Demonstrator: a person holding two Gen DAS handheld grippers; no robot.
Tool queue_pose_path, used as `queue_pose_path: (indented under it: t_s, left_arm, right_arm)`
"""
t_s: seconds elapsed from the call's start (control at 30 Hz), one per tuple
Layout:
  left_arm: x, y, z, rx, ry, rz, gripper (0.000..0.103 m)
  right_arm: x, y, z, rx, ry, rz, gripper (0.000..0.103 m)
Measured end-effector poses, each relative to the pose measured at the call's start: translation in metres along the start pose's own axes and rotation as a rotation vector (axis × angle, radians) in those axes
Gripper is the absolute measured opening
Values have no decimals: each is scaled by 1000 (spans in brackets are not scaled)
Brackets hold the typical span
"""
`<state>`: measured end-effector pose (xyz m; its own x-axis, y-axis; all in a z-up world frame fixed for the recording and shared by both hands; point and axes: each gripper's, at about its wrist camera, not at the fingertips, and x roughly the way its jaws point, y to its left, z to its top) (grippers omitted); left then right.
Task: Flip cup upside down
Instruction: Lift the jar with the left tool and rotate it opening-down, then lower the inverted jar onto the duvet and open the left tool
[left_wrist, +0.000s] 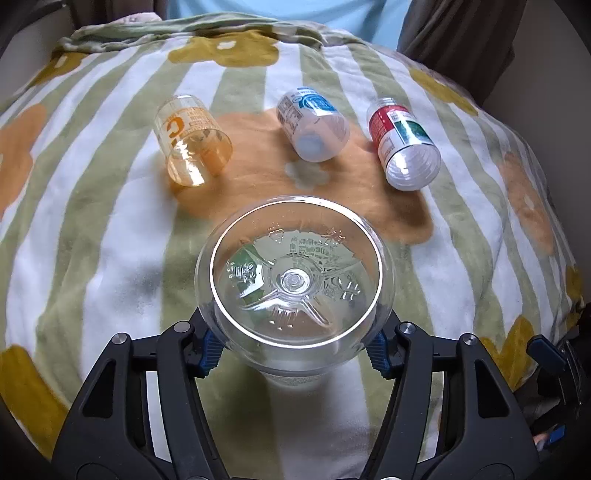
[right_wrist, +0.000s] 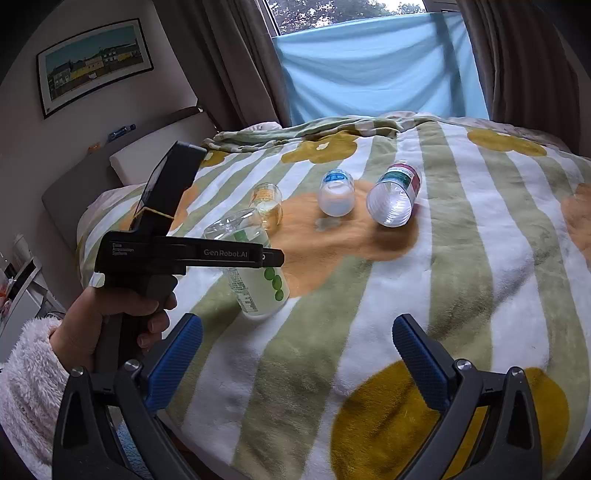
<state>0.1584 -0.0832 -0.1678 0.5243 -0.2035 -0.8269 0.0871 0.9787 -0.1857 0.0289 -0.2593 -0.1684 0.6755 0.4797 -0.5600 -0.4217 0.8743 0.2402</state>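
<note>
**Me:** Clear plastic cup sits between my left jaws, pinched low on its wall by the blue pads. Its base faces my left camera, so its mouth points away from me and down toward the blanket

**Partner:** So which step are you on?

**Me:** The turn itself, I judge. From the right wrist the cup hangs tilted, its closed end up and its mouth low, close over the fabric. Whether the rim already touches I cannot tell

**Partner:** And next?

**Me:** Square the rim flat to the blanket, lower it until it bears, then spread the left jaws. The cloth is soft and lumpy, so a tilted set-down could let it roll over like the others

**Partner:** Others?

**Me:** Ahead of my left jaws, well apart from the cup, lie three on their sides: an orange tinted cup off to the left, a blue-labelled cup straight on, a red-and-green-labelled cup to the right

**Partner:** How are you holding yourself?

**Me:** My left gripper reaches out level, its handle gripped from below by my left hand, a fuzzy white sleeve at the wrist. My right gripper hangs back, jaws wide apart with nothing between them, aimed over bare blanket near the cup
</note>
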Motion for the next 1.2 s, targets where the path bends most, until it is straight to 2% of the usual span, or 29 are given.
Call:
queue_pose_path:
  t_s: [0.17, 0.27, 0.47, 0.53, 0.57, 0.6, 0.93, 1.2]
  left_arm:
    - [-6, -2, 2, 27, -105, 29, 59]
    - [3, -1, -1, 21, -96, 21, 59]
    - [2, -7, -4, 55, -141, 53, 62]
    - [-1, -7, -4, 48, -148, 57, 84]
    - [-4, -6, -4, 43, -159, 61, 99]
    - [-8, -5, -4, 42, -176, 58, 102]
    - [-36, 2, 1, 59, -208, 13, 102]
    - [-91, 12, 6, 88, -281, -27, 102]
  right_arm:
    - [0, -1, 0, -1, -2, 2, 103]
    - [1, 0, 0, 3, 1, 3, 103]
    - [1, 0, 1, 1, 4, 5, 103]
    - [2, 1, 1, -1, 6, 6, 103]
    - [3, 1, 1, -1, 7, 6, 103]
    - [3, 2, 1, -2, 9, 6, 103]
    - [7, 10, 3, -8, 11, -13, 103]
    - [-4, 24, 17, -1, -31, -63, 103]
